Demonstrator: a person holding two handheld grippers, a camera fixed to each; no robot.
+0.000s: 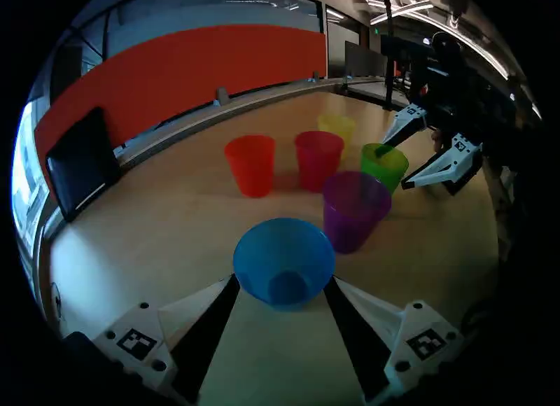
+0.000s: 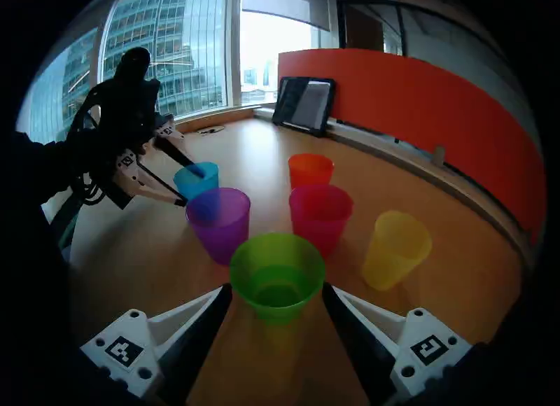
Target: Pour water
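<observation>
Bench: pale wooden table (image 1: 161, 231) with six translucent plastic tumblers on it, all upright and close together.

Left gripper (image 1: 282, 281): closed on the blue translucent plastic cup (image 1: 283, 259). One finger presses each side just under the rim. The cup sits at the near edge of the group, and the purple translucent cup (image 1: 353, 210) is just beside it.

Right gripper (image 2: 276, 288): closed on the green translucent plastic cup (image 2: 277, 273) in the same way, with fingers on both flanks. A darker band low inside the cup could be liquid; cannot tell.

Between the two held cups stand the purple cup and the magenta translucent cup (image 1: 318, 159). The orange translucent cup (image 1: 250, 164) is behind the magenta one, towards the wall. The yellow translucent cup (image 2: 395, 248) stands a little apart from the rest.

Left gripper view: shows the right gripper from the side, far across the table, its white fingers bracketing the green cup. Ceiling light strips (image 1: 427, 17) run overhead.

Right gripper view: shows the left gripper bracketing the blue cup. Behind it are tall windows (image 2: 175, 49) with glass towers outside.

Both views: a long orange wall panel (image 1: 210, 70) and a dark flat screen (image 2: 306, 105) leaning on the ledge.
</observation>
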